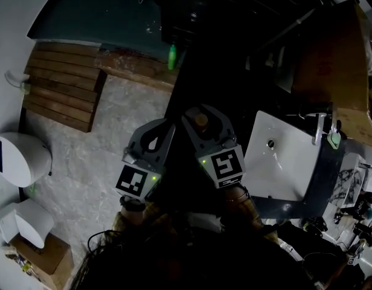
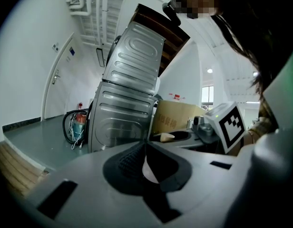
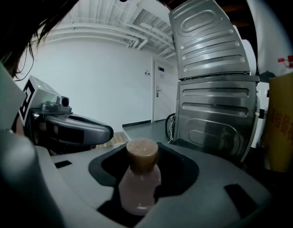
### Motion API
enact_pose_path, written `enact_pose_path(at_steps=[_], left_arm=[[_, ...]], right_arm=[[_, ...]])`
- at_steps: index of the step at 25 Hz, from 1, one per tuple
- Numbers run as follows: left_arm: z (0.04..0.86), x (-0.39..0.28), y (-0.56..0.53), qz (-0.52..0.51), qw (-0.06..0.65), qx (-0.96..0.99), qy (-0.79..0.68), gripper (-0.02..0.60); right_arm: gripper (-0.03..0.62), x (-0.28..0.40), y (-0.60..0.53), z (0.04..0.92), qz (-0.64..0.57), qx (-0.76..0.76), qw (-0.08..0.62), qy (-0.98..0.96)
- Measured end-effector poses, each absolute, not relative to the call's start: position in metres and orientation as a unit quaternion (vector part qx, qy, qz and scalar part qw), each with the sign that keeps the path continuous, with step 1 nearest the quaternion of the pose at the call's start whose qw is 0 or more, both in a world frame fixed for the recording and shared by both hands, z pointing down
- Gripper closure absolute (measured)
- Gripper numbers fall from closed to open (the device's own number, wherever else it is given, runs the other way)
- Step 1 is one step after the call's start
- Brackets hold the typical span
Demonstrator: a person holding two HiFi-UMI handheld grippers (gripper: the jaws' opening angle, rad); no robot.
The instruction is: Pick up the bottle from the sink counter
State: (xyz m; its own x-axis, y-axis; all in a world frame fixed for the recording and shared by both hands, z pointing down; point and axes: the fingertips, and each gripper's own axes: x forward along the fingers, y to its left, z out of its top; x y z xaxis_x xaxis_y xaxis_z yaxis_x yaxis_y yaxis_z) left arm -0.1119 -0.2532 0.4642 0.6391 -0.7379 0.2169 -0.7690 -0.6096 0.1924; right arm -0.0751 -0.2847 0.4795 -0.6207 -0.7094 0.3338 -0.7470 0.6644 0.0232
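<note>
Left edge of head view: wooden slat platform point(image 1: 62, 89) on the pale stone floor point(image 1: 95, 156), with a white lidded bin point(image 1: 20, 159) near it.

Left claw point(image 2: 145, 148): jaws together, tips touching, nothing between them. It sits just beside the right claw, close but apart, both pointing away from the person. Its marker cube point(image 1: 136, 182) faces the head camera with a green LED lit.

Right claw point(image 1: 202, 127): closed onto the bottle point(image 3: 138, 186), gripping it on the body below the neck. The bottle is small, with a pale pink, cloudy body, rounded shoulders and a short neck. Its flat round brown cap point(image 3: 141, 152) stands upright and proud of the jaws. No label readable. In the head view only the cap shows, poking out between the jaws.

Bottle location: in the right claw, off the bench, over a dark patch well left of the white sink point(image 1: 276, 162).

Background in both gripper views: two ribbed sheet-metal machine housings stacked point(image 3: 210, 84), the upper one tilted. A cardboard box point(image 2: 177, 118) sits beside them.

Right side of head view: faucet point(image 1: 322, 128) at the sink's far rim. The bench point(image 1: 355, 180) beyond it is cluttered, items too dark to identify.
</note>
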Motion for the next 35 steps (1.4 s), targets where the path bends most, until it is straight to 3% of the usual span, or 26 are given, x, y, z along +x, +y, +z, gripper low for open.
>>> enact_pose_path(at_steps=[35], left_arm=[[0.445,-0.120,-0.248,0.052,0.108,0.899,-0.422,0.555]], right_arm=[[0.477,-0.077,-0.285,0.480,0.077,0.397,0.189,-0.895]])
